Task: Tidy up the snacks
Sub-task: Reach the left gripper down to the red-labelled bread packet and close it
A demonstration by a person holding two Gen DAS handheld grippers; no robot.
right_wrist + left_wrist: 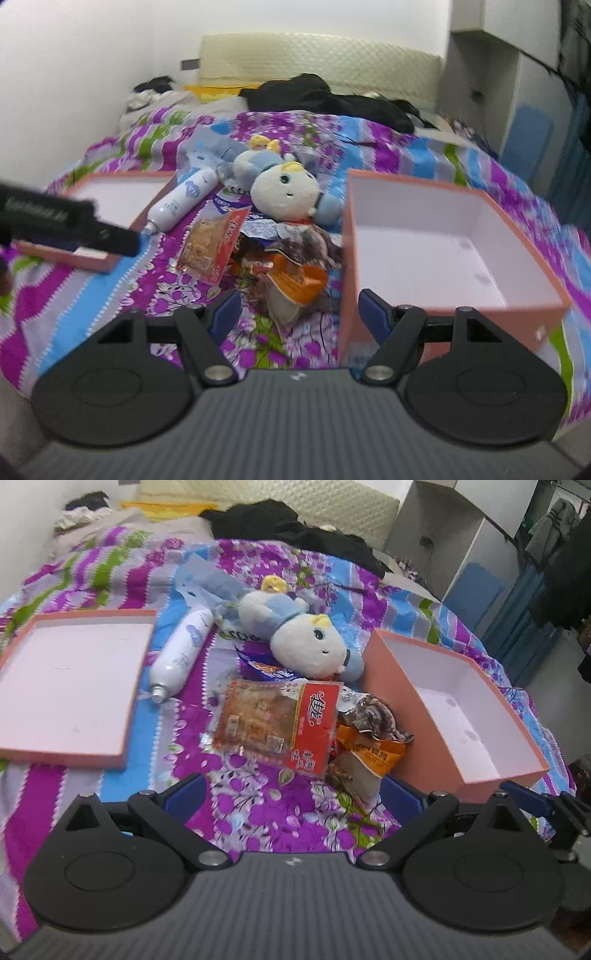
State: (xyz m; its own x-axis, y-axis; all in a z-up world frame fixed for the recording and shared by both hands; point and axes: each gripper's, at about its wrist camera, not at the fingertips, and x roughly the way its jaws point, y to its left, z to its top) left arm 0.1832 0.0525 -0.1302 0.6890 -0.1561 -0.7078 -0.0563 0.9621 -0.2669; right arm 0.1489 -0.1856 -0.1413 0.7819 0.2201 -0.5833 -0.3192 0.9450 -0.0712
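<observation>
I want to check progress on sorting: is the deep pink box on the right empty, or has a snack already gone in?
Empty. The deep pink box shows only its bare white floor; the snack packets lie beside it.

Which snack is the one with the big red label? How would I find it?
Look on the flowery bedspread between the shallow pink lid and the deep pink box. In the snack pile below the plush toy lies a flat clear packet. Only it has a red label with white writing.

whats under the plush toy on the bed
A purple snack packet pokes out from beneath the plush toy, with a clear plastic bag behind. How far they extend underneath is hidden.
</observation>
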